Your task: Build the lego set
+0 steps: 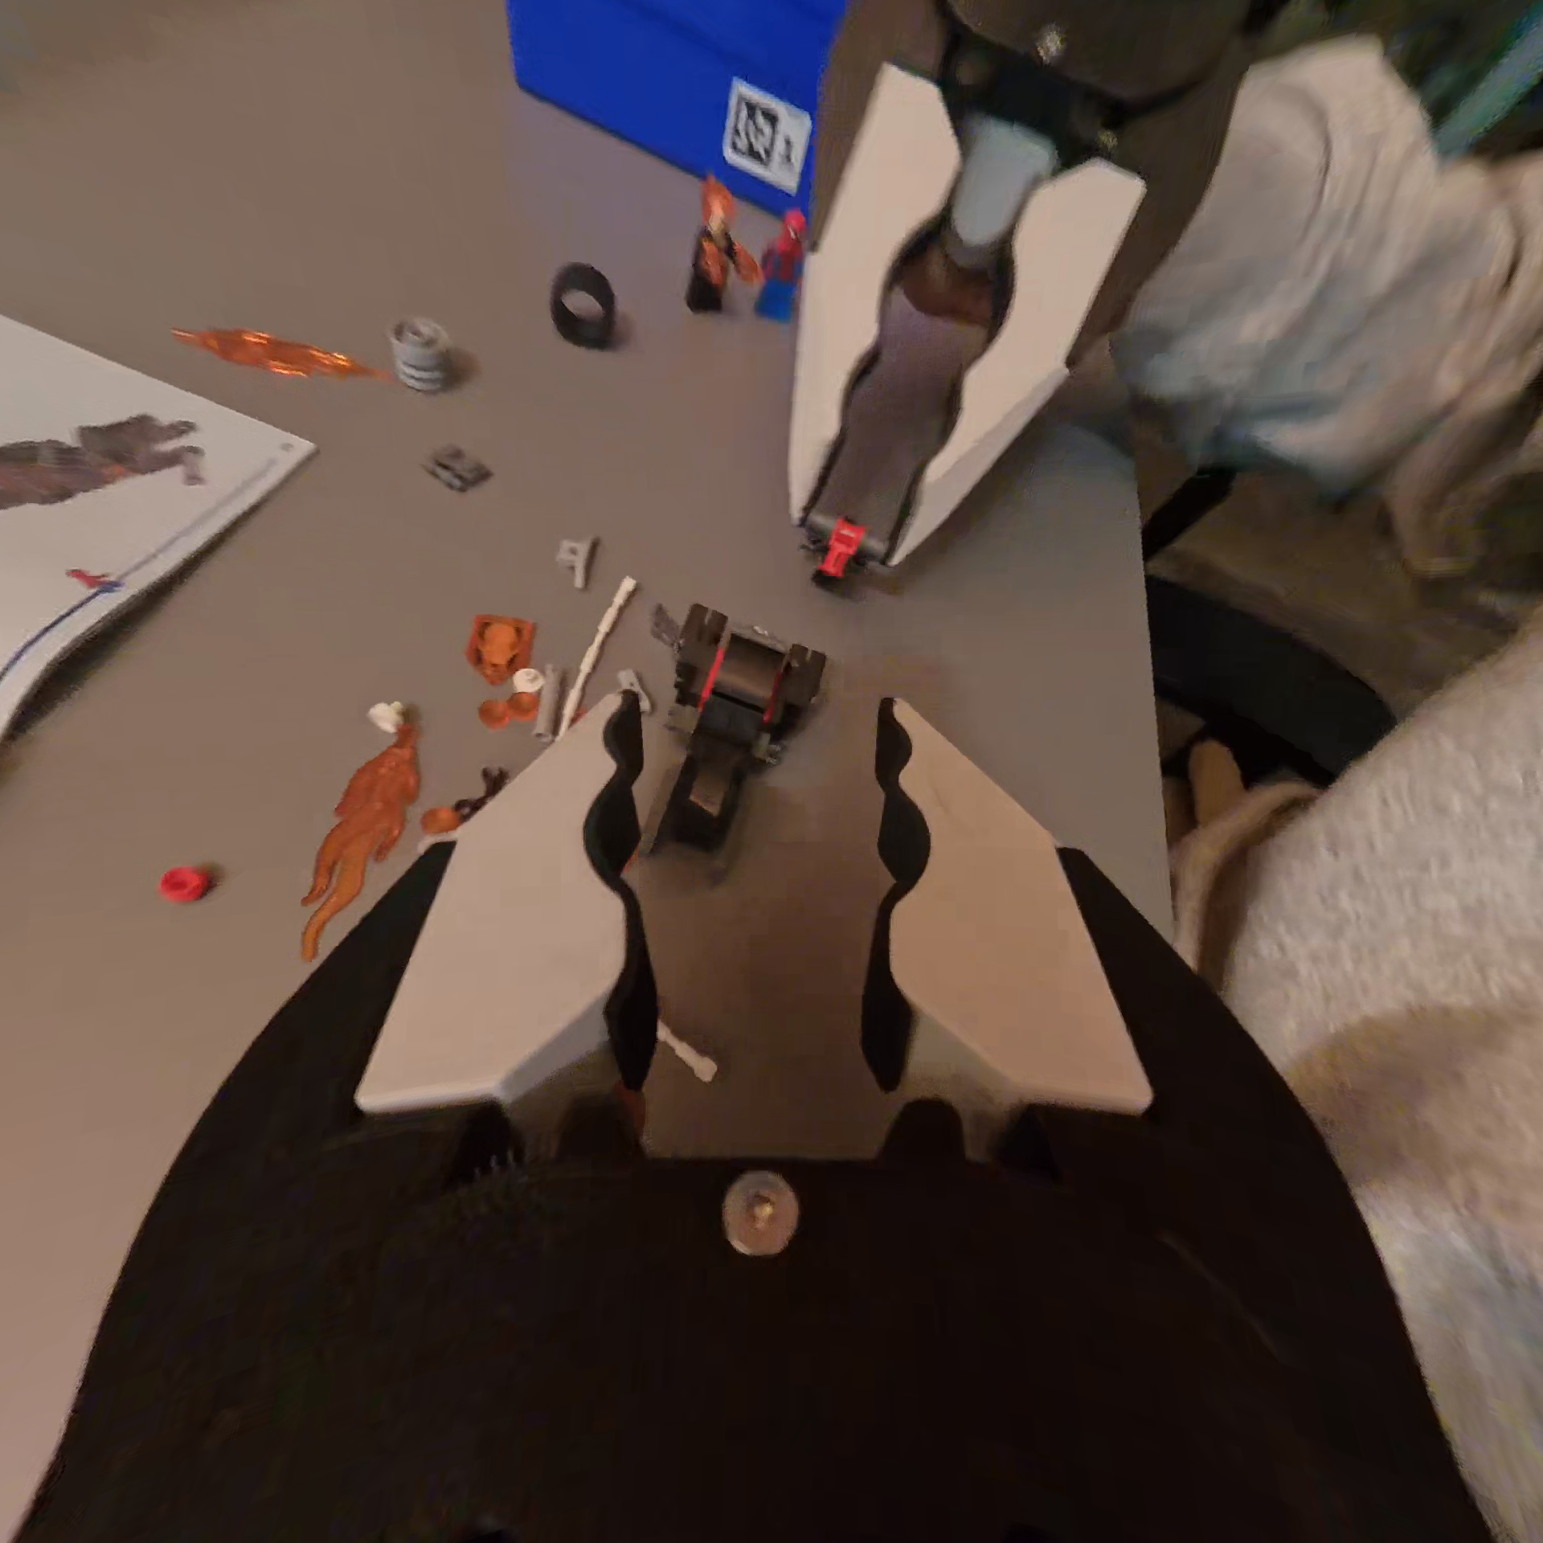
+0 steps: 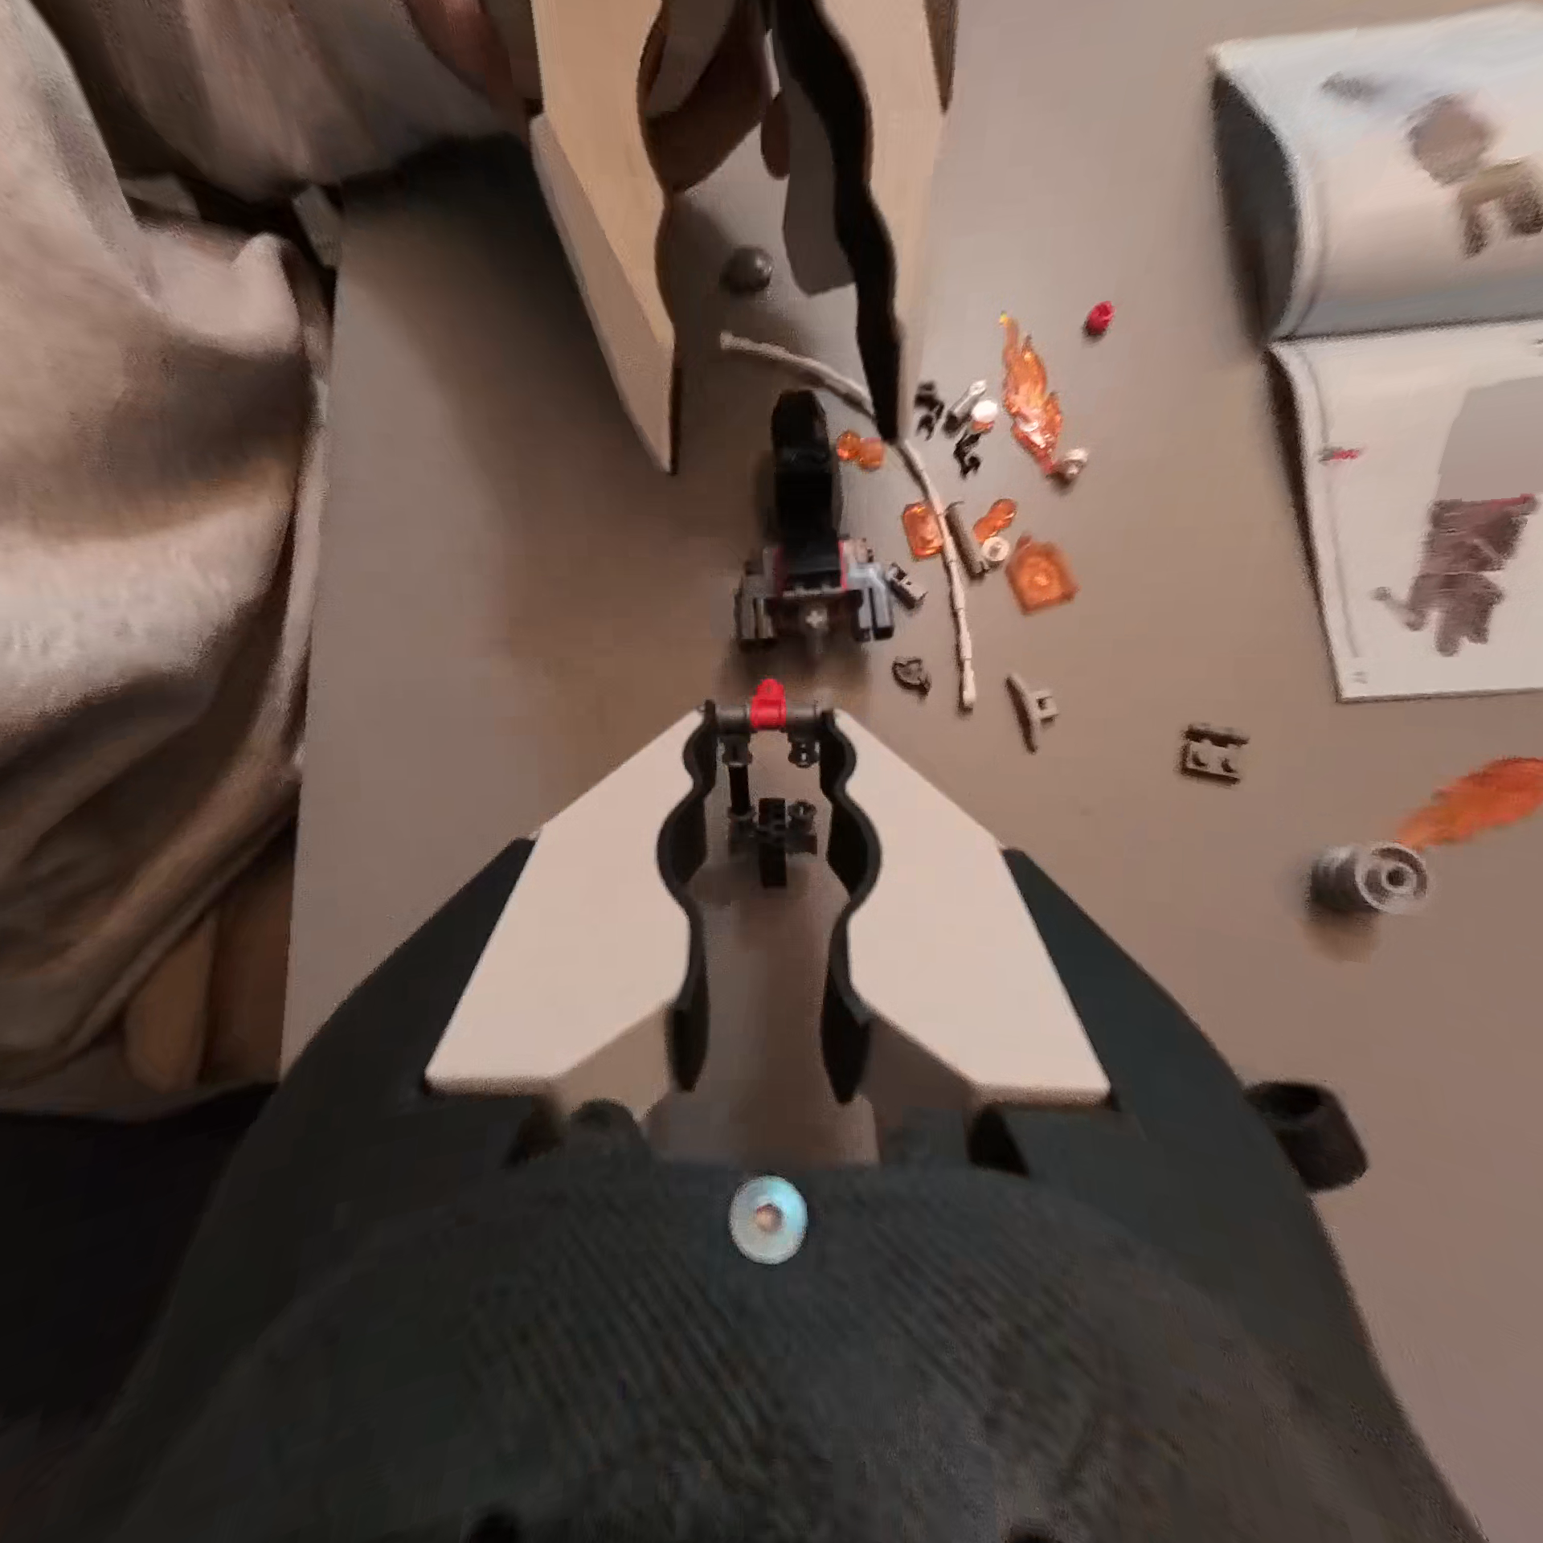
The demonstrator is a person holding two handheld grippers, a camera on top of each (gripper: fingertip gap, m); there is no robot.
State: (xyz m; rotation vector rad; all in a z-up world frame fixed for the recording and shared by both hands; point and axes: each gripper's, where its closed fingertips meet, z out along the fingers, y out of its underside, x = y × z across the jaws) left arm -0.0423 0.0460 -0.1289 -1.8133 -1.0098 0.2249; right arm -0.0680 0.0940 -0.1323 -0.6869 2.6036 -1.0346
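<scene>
A black, grey and red lego body [image 1: 739,697] lies on the grey table [image 1: 292,167]. My left gripper [image 1: 756,710] is open and empty, with its fingertips on either side of the body's near end. In the right wrist view the left gripper [image 2: 776,442] straddles the far end of the body [image 2: 801,576]. My right gripper [image 2: 766,718] is shut on a small sub-assembly [image 2: 766,708], a grey bar with a red connector and black parts hanging below it. It holds this just short of the body. The right gripper [image 1: 843,538] also shows in the left wrist view.
Loose parts lie left of the body: orange flame pieces [image 1: 367,814], a white chain [image 1: 597,651], a grey wheel hub [image 1: 422,355], a black tyre [image 1: 583,305] and a red stud [image 1: 185,883]. Two minifigures [image 1: 751,250] stand by a blue box [image 1: 668,75]. An instruction booklet [image 1: 108,493] lies open. A person's pale sleeve [image 1: 1378,918] is at the table edge. My hands' fingertips stand some 7 cm from each other. Between my left fingertips and the white chain [image 1: 597,651] there is roughly 5 cm. Look for it in the right wrist view [image 2: 957,610] too.
</scene>
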